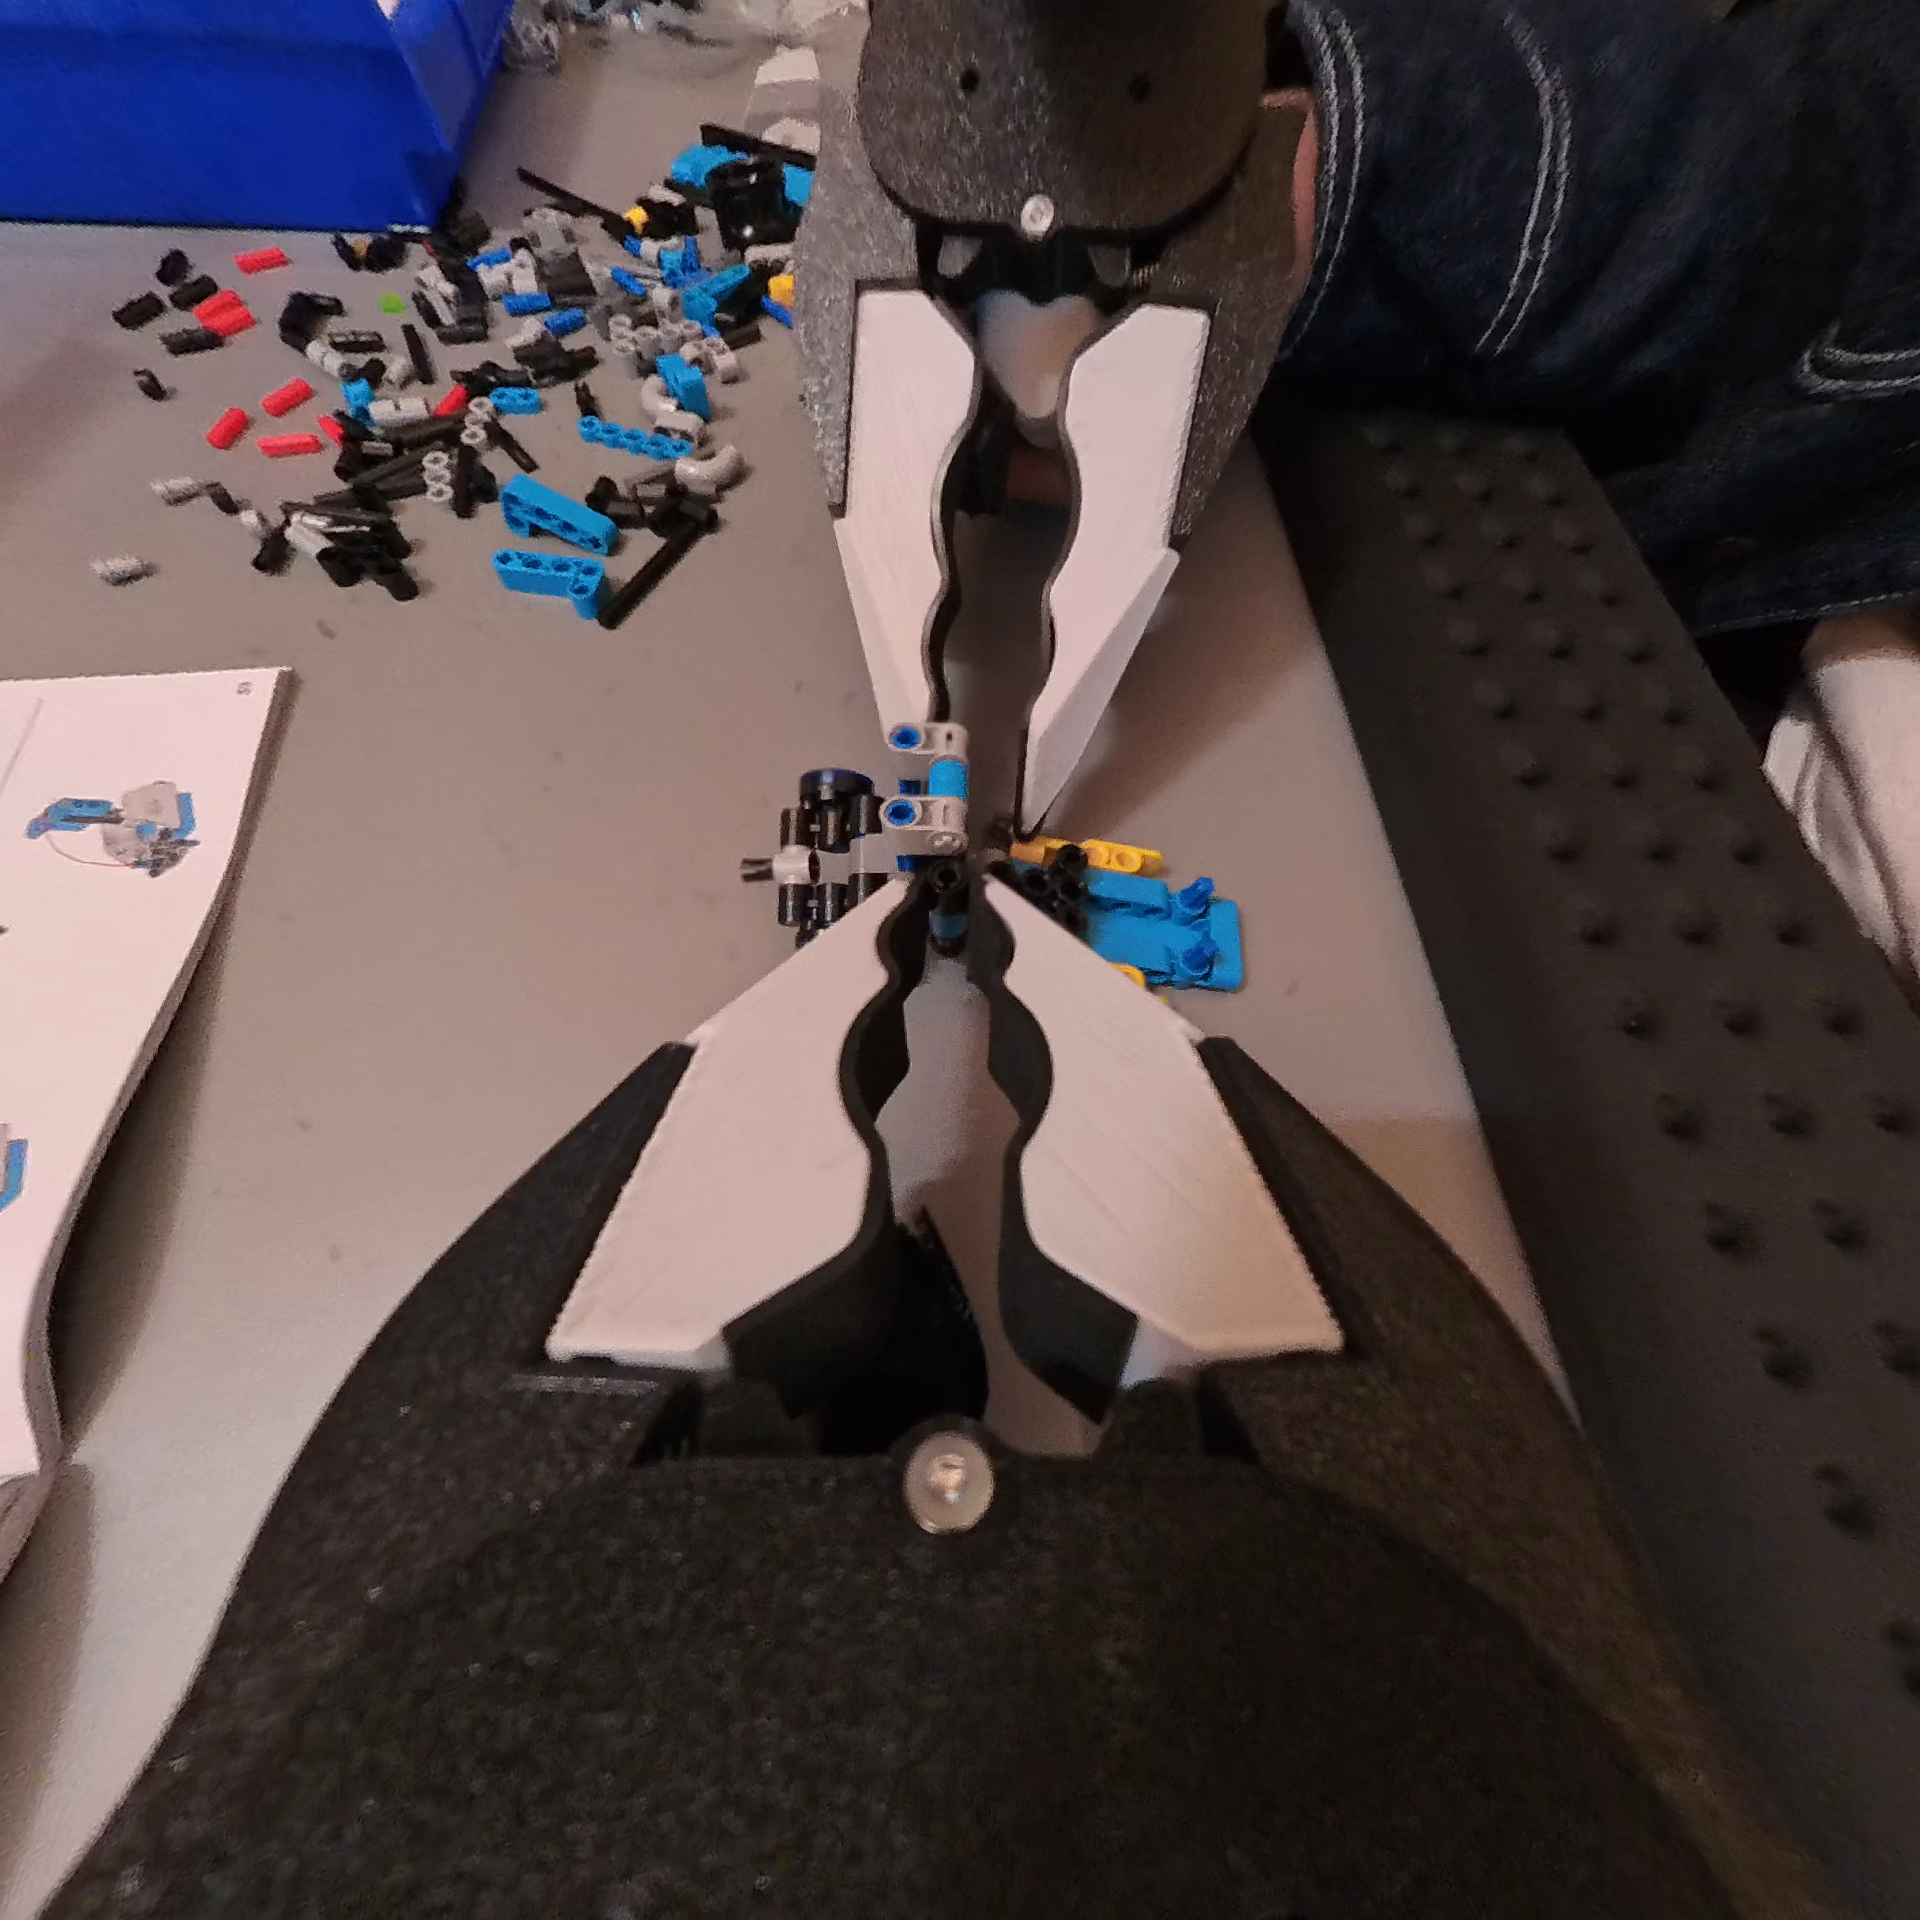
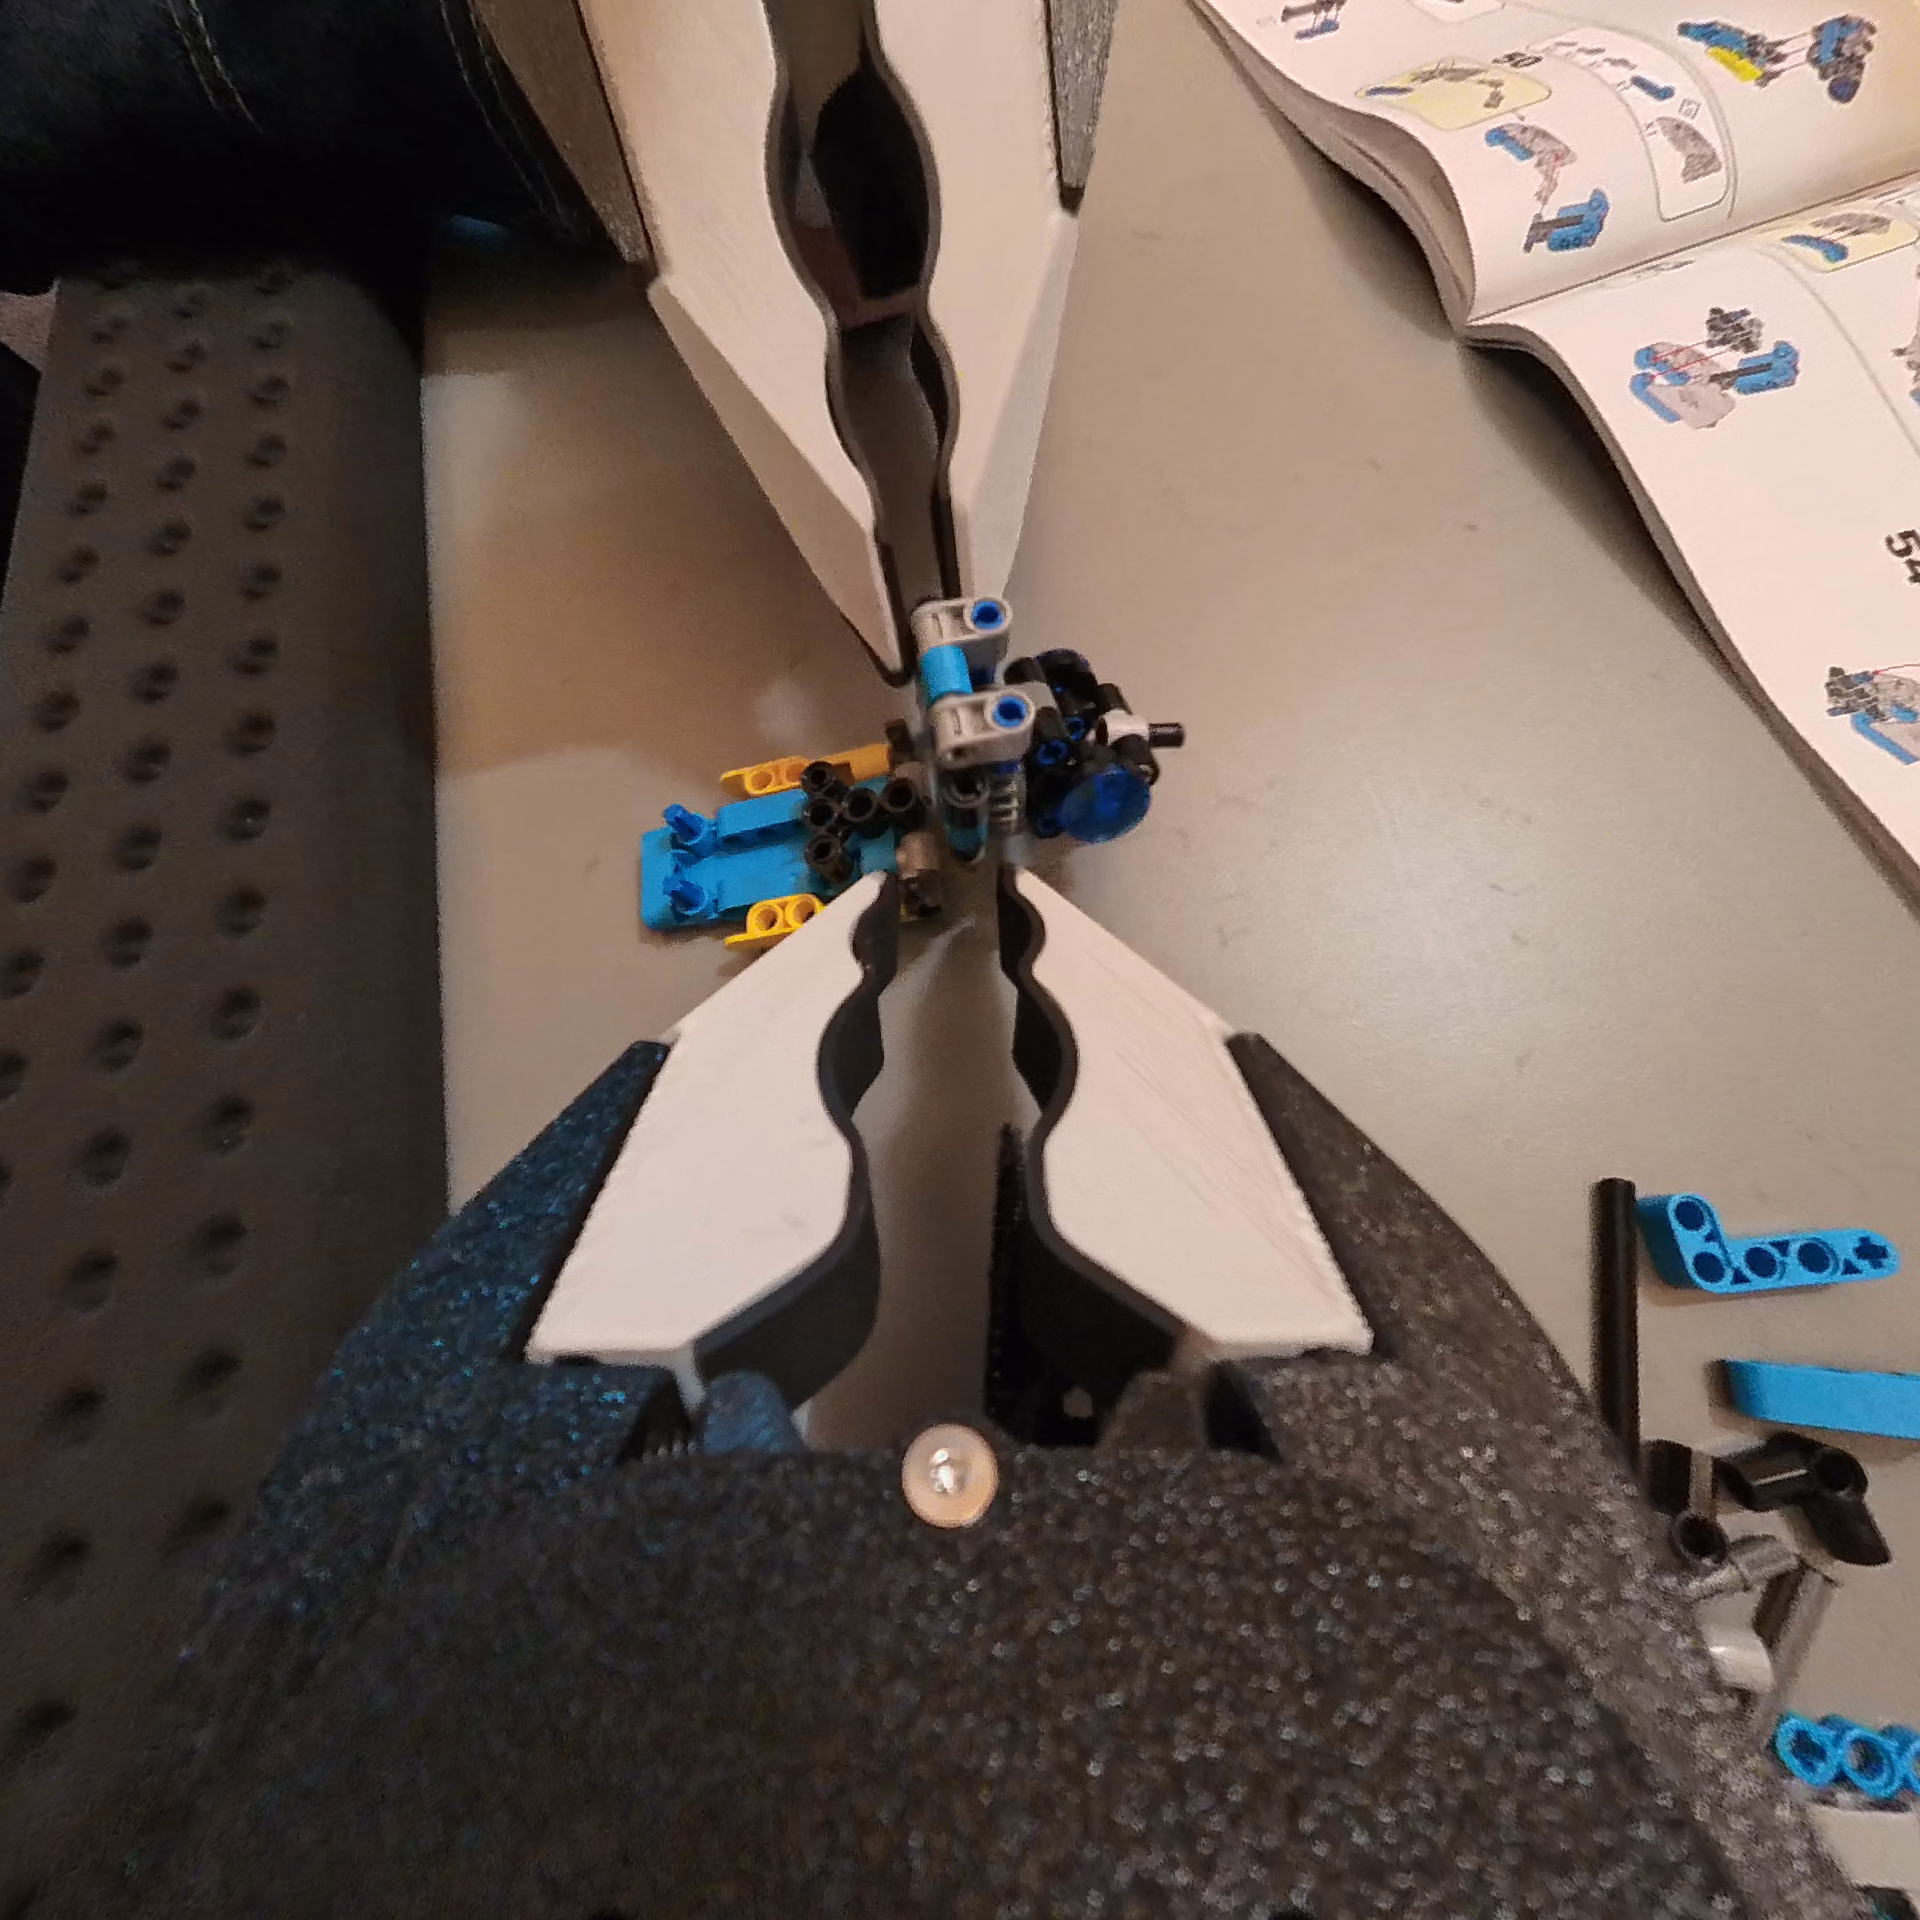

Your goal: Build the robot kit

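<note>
A small brick assembly (image 1: 894, 831) of black, grey and blue parts is held between my two grippers, which face each other tip to tip just above the grey table (image 1: 520, 1039). My left gripper (image 1: 940, 899) is shut on its lower blue and black pin. My right gripper (image 1: 971, 779) comes in from the far side and is shut around the blue cylinder with two grey connectors. In the right wrist view my right gripper (image 2: 948, 883) pinches the assembly (image 2: 997, 748) from below and the left gripper (image 2: 935, 634) from above. A flat blue and yellow piece (image 1: 1153, 920) lies right beside it.
A pile of loose black, blue, grey and red pieces (image 1: 468, 416) lies at the far left, before a blue bin (image 1: 208, 104). An open instruction booklet (image 1: 104, 935) lies left. A black perforated mat (image 1: 1662, 935) runs along the right, with a person's dark denim (image 1: 1610, 260) above. Loose blue beams (image 2: 1766, 1257) lie nearby. The grippers are tip to tip, or close to it.
</note>
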